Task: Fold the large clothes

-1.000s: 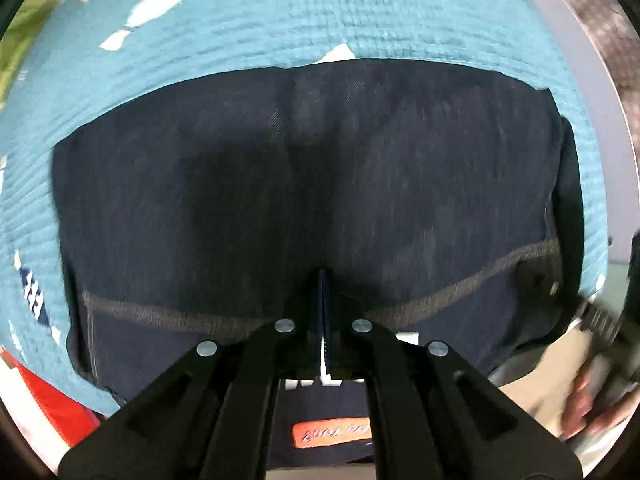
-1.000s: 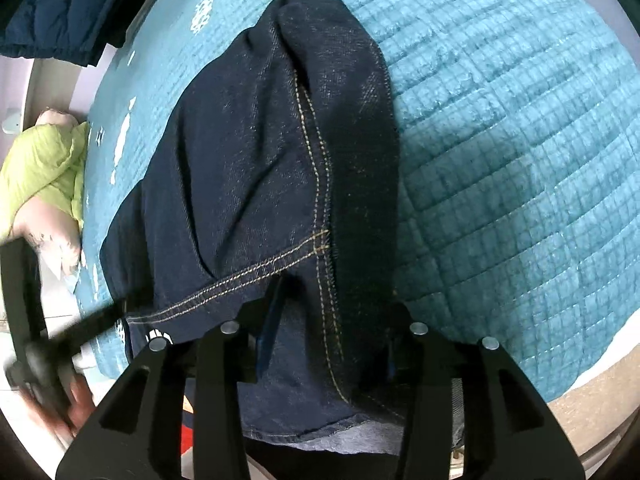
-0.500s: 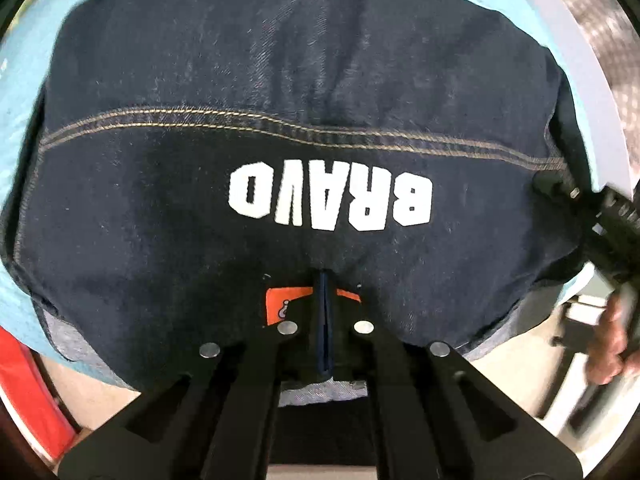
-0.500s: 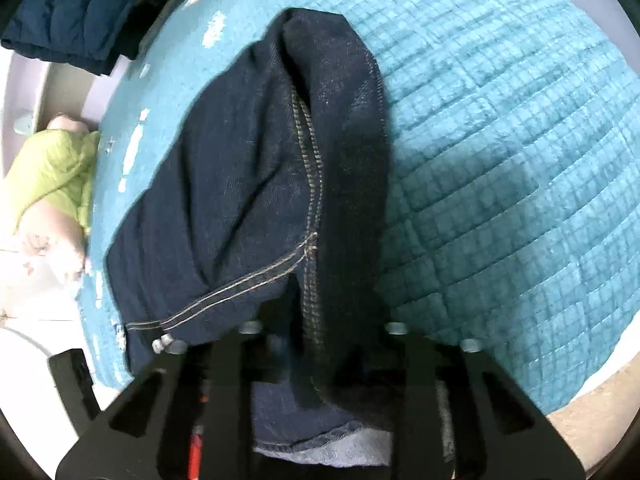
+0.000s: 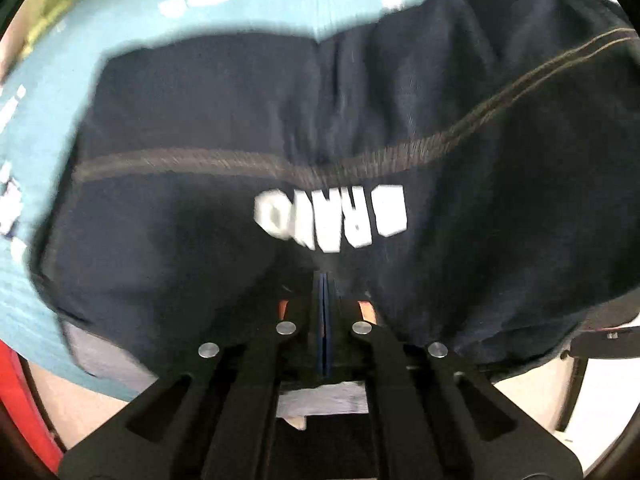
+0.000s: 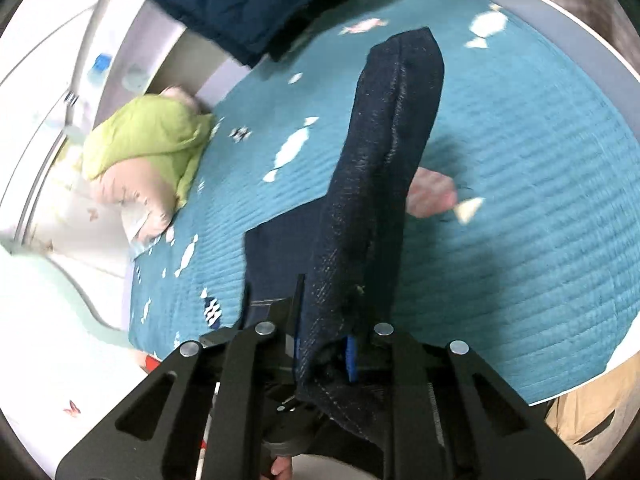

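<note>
The dark denim garment (image 5: 200, 128) lies partly on the teal quilted bed (image 5: 248, 12), its near part lifted off the bed's near edge by both tools. The left tool (image 5: 323, 280) is pinched narrow on the hem just below the white printed lettering (image 5: 332, 220), the cloth bunched right at its tips. The right tool (image 6: 324, 320) is closing on a thick bundle of the same denim (image 6: 384, 184), which hangs between its blue pads (image 6: 351, 360) and trails back toward the middle of the bed.

The step in hand looks like carrying the near part over to make a fold. To do it well, both tools should hold the hem at even height so the edge stays straight, and the right tool should bite fully before pulling, since the bundle is thick and could slip. The travel should head toward the far edge, away from the green cushion (image 6: 148, 136) and the padded blue jacket (image 6: 248, 0) at the far left corner, laying the cloth down flat without dragging the layer beneath.
</note>
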`<state>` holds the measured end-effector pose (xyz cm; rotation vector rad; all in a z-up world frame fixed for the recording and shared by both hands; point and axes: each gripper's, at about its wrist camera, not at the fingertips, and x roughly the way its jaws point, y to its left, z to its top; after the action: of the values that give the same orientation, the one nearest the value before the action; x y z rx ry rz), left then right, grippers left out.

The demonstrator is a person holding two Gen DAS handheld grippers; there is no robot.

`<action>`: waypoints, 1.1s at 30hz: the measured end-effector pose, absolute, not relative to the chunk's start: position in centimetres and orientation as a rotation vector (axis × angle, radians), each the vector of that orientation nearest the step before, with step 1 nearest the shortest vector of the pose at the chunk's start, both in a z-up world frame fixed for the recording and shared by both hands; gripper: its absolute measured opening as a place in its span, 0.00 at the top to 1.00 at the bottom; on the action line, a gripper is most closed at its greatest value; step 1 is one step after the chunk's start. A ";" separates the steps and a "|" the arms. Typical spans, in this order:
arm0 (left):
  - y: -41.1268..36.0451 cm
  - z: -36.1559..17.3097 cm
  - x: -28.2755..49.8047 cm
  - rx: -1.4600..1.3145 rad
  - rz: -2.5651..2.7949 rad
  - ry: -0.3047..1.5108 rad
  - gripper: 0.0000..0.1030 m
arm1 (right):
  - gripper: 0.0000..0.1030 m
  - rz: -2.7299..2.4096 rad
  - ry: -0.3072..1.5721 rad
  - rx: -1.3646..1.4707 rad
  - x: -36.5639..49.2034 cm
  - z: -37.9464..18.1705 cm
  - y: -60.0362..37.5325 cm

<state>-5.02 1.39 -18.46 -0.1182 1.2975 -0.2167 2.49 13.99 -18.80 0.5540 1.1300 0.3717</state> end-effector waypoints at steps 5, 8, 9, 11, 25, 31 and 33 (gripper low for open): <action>7.7 -14.4 -4.7 -0.111 -0.175 1.177 0.98 | 0.86 0.325 1.158 0.460 2.7 -18.0 19.1; 9.6 -14.2 -4.8 -0.132 -0.153 1.189 0.98 | 0.86 0.309 1.161 0.410 2.8 -18.2 22.6; 10.9 -14.2 -4.9 -0.135 -0.145 1.190 0.98 | 0.85 0.309 1.165 0.399 2.7 -18.4 23.9; 13.4 -14.5 -4.0 -0.129 -0.118 1.180 0.98 | 0.85 0.317 1.181 0.357 2.9 -19.1 26.9; 26.1 -16.0 -0.7 -0.177 0.068 1.245 0.98 | 0.85 0.199 1.425 0.219 5.6 -32.9 40.3; 29.0 -16.7 -0.8 -0.213 0.124 1.281 0.98 | 0.53 0.278 1.421 0.121 4.4 -33.8 43.9; 29.9 -16.4 -0.5 -0.231 0.128 1.276 0.98 | 0.53 0.338 1.438 0.159 3.7 -32.8 43.5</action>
<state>-0.52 29.90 -16.39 -0.2305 1.2758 0.1283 3.68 43.53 -32.80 0.1588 1.4381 0.3382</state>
